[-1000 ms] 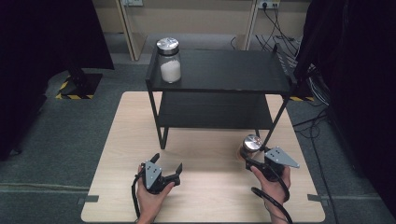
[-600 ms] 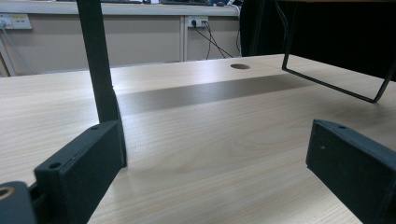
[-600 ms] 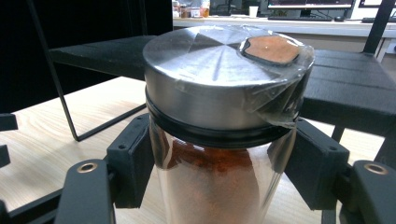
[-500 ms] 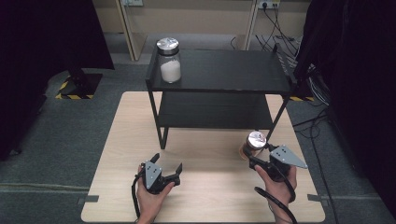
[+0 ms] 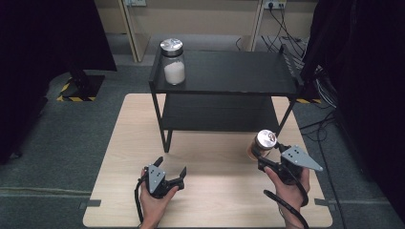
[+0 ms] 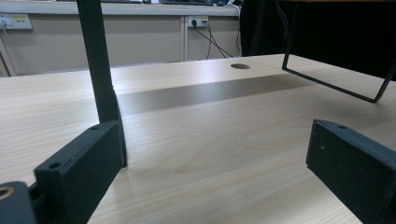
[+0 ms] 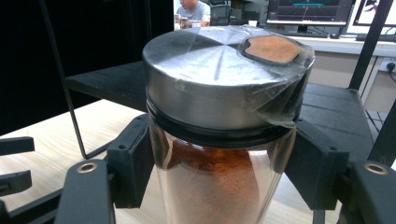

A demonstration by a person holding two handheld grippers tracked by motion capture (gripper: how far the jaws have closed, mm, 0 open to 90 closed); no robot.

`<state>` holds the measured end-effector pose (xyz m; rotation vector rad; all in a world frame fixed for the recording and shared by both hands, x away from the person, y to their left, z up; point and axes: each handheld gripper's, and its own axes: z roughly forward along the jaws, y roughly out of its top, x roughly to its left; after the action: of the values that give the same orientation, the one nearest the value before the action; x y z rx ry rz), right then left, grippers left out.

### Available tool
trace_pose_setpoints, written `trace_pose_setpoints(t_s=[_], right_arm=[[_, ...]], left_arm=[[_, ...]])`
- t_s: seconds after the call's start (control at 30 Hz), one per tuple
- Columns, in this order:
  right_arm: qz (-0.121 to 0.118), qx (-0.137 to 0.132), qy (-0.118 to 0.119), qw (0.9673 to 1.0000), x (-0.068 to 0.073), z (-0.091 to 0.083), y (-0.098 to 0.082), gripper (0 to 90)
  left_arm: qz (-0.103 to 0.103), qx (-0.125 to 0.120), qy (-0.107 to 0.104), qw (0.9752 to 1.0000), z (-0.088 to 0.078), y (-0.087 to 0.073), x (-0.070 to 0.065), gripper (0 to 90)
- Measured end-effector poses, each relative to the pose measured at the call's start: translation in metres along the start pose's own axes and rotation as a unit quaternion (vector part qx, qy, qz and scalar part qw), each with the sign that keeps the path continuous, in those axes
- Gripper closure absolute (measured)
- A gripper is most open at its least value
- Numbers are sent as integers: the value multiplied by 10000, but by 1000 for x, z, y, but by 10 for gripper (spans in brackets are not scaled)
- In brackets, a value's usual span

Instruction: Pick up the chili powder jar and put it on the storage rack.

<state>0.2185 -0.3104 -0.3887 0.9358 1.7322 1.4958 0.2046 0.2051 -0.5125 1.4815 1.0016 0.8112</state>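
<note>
Gripping a clear glass jar of reddish-brown powder (image 7: 219,182) just under its brushed-steel screw lid (image 7: 219,60), right gripper (image 5: 264,153) clenched on the glass, black jaws pressed to either side. Jar upright, beside the right front leg of a black two-tier metal shelf (image 5: 224,71); whether clear of the pale wood-grain tabletop (image 5: 215,200) or touching it cannot be told. Lid round and matte-bright, a crinkled clear film taped over it with a brown patch near the rim. Left gripper (image 5: 170,168) low over the tabletop near its front edge, jaws spread wide, nothing between. Second glass jar with white powder (image 5: 173,64) and a like steel lid already on the shelf's top tier, left corner. Judged: grasp done; carrying and placing onto the shelf still ahead.
</note>
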Motion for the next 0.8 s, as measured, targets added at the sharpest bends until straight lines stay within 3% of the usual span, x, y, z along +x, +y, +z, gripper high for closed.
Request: trace_pose_setpoints(t_s=[0.8], right_arm=[[-81,-74,-75,9999,1,-10,48,317]], left_arm=[[-8,-7,12,10000,0,0,0,31]])
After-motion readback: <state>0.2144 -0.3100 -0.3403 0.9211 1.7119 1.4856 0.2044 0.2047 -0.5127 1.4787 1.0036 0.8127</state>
